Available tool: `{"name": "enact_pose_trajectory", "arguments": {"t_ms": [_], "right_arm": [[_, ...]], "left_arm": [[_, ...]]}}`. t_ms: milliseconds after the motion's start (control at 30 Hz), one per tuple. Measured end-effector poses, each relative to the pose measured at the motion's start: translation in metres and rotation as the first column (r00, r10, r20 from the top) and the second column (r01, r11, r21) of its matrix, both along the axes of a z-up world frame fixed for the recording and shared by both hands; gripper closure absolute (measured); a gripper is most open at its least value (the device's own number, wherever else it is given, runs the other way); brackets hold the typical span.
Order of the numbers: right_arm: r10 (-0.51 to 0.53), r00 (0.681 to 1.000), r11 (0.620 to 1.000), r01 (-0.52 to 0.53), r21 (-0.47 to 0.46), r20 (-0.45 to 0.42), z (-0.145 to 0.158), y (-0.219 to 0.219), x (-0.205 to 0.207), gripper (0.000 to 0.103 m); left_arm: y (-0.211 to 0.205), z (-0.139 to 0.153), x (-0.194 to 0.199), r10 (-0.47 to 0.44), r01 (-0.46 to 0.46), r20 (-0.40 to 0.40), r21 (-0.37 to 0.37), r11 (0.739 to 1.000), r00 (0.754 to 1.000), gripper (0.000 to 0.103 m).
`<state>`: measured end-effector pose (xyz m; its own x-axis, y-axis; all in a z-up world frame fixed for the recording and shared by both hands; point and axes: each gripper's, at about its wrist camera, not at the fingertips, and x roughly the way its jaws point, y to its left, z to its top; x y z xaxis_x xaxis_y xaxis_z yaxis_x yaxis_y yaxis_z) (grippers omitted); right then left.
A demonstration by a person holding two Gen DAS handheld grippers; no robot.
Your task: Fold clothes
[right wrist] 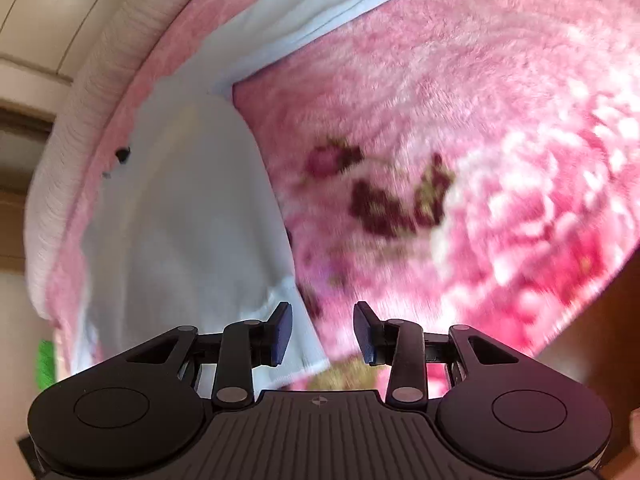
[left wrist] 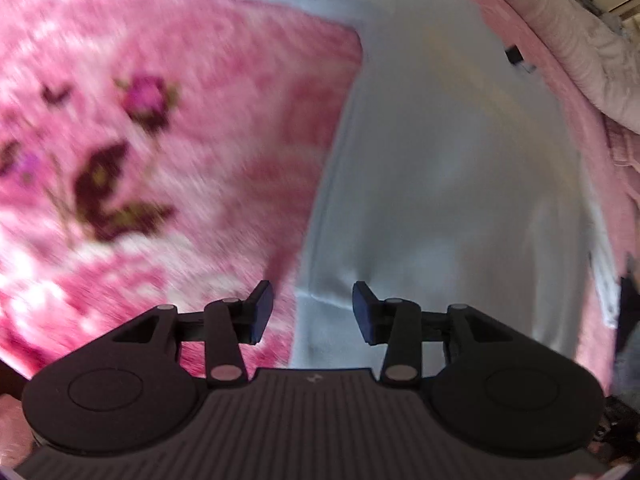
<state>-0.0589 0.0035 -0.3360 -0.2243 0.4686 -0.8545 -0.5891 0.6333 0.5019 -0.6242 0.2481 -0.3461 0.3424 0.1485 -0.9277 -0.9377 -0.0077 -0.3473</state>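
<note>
Both claws are released, jaws spread with nothing between them. Left claw point(left wrist: 312, 310) hangs over the near hem of a pale blue garment point(left wrist: 440, 184), at its left edge. Right claw point(right wrist: 322, 332) hangs over that hem's right corner. Spread flat, the garment point(right wrist: 180, 208) lies on a fluffy pink floral blanket point(left wrist: 180, 140), one long sleeve point(right wrist: 320, 4) stretched sideways. Both views are motion-blurred.

both wrist views look down and forward, close above a pink floral blanket point(left wrist: 160, 160). left wrist view has the pale blue garment point(left wrist: 440, 180) to its right; right wrist view has it to its left point(right wrist: 192, 200). both share garment, blanket, white bedding edge point(right wrist: 52, 200). motion-blurred.
</note>
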Motion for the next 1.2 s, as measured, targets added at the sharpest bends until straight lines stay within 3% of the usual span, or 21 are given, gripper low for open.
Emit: {"name": "enact_pose_trajectory", "arguments": {"t_ms": [67,167,233,333,400,533,700,733,767,800,867,900,933,1000,1033,1067,1200], "right_arm": [[0.015,0.999,1.0,-0.015,-0.011,0.038,0.002,-0.009,-0.012,0.065],[0.004,0.996,1.0,-0.004,-0.001,0.084,-0.001,-0.015,-0.034,0.065],[0.021,0.991,1.0,-0.022,0.007,0.133,-0.005,-0.012,-0.051,0.065],[0.138,0.963,0.99,-0.143,0.004,0.232,-0.004,-0.004,-0.084,0.065],[0.235,0.92,0.97,-0.241,-0.02,0.312,-0.002,-0.001,-0.107,0.065],[0.374,0.796,0.925,-0.361,-0.122,0.476,-0.005,-0.003,-0.143,0.065],[0.371,0.73,0.912,-0.404,-0.076,0.574,-0.006,0.004,-0.147,0.065],[0.369,0.715,0.908,-0.413,-0.067,0.593,-0.006,0.006,-0.147,0.069],[0.367,0.701,0.905,-0.422,-0.058,0.612,-0.006,0.007,-0.148,0.091],[0.364,0.686,0.901,-0.432,-0.05,0.63,-0.006,0.008,-0.149,0.1],[0.35,0.651,0.899,-0.434,-0.048,0.674,0.004,0.009,-0.15,0.1],[0.361,0.606,0.893,-0.444,-0.075,0.709,0.01,0.009,-0.152,0.1],[0.383,0.54,0.881,-0.457,-0.122,0.749,0.017,0.008,-0.155,0.1],[0.469,0.363,0.829,-0.496,-0.258,0.805,0.024,0.001,-0.167,0.1],[0.512,0.311,0.801,-0.511,-0.313,0.801,0.02,-0.002,-0.168,0.1],[0.547,0.291,0.78,-0.518,-0.351,0.785,0.013,-0.005,-0.166,0.1],[0.651,0.37,0.727,-0.556,-0.403,0.663,-0.02,-0.007,-0.152,0.1]], "left_arm": [[0.0,-0.006,0.001,-0.011,0.011,0.02,0.008,1.0,1.0,0.065],[0.004,-0.007,-0.001,-0.065,0.064,0.057,0.019,0.998,0.996,0.094],[0.009,-0.005,-0.01,-0.089,0.088,0.106,0.016,0.996,0.99,0.096],[0.017,0.002,-0.033,-0.078,0.074,0.15,0.031,0.997,0.986,0.096],[0.022,0.005,-0.043,-0.069,0.063,0.169,0.037,0.997,0.983,0.096],[0.026,-0.001,-0.042,-0.124,0.12,0.166,0.034,0.992,0.978,0.096],[0.027,-0.014,-0.04,-0.119,0.121,0.168,0.0,0.993,0.979,0.096],[0.026,-0.013,-0.039,-0.127,0.129,0.174,0.0,0.992,0.976,0.096],[0.025,-0.011,-0.038,-0.136,0.138,0.181,0.0,0.99,0.974,0.096],[0.023,-0.009,-0.037,-0.144,0.147,0.188,0.001,0.989,0.972,0.096],[0.021,-0.005,-0.034,-0.161,0.164,0.202,0.002,0.986,0.966,0.096],[0.02,-0.004,-0.033,-0.169,0.173,0.208,0.003,0.985,0.963,0.096],[0.018,-0.002,-0.032,-0.18,0.183,0.215,0.004,0.983,0.96,0.096],[0.009,0.0,-0.024,-0.223,0.226,0.224,0.013,0.974,0.949,0.096],[0.003,-0.003,-0.019,-0.235,0.238,0.208,0.012,0.971,0.949,0.096],[-0.002,-0.007,-0.017,-0.226,0.229,0.186,0.008,0.973,0.956,0.096],[-0.015,-0.009,-0.009,-0.191,0.191,0.096,0.015,0.981,0.977,0.091]]}}
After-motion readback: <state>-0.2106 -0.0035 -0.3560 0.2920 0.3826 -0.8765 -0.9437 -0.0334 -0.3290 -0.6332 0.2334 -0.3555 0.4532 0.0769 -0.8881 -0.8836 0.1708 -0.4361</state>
